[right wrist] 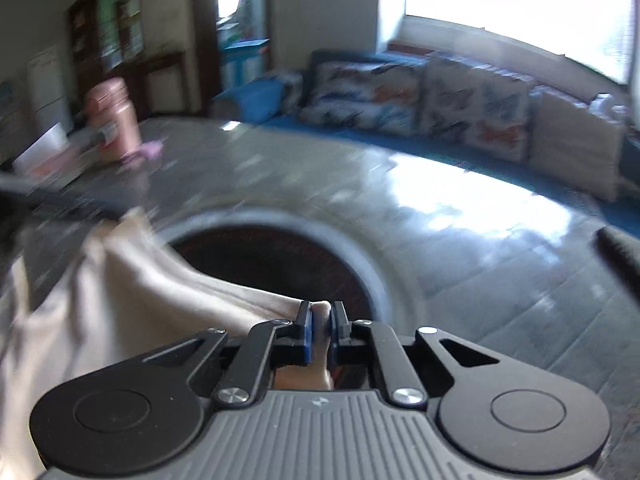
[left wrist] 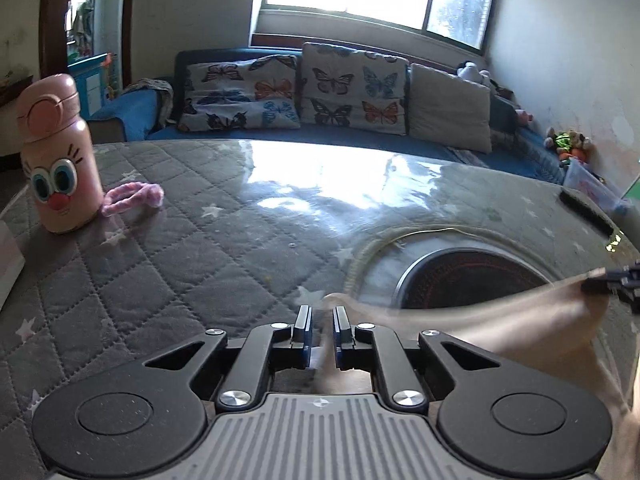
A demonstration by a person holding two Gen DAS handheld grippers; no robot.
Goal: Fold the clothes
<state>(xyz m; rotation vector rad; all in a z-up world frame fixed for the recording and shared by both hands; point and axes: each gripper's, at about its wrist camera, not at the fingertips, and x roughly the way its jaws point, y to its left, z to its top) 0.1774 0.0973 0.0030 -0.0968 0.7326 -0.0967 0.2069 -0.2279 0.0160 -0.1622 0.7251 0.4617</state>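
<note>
A beige garment hangs stretched between my two grippers above the table. My left gripper is shut on one thin edge of it, which runs off to the right. The right gripper's tip shows at the right edge of the left wrist view, clamped on the cloth. In the right wrist view my right gripper is shut on a bunched corner of the garment, which drapes down to the left. That view is motion-blurred.
The table has a grey quilted cover under clear plastic, with a round dark heater well in it. A pink cartoon bottle and a pink fuzzy band stand far left. A blue sofa with butterfly cushions lies behind.
</note>
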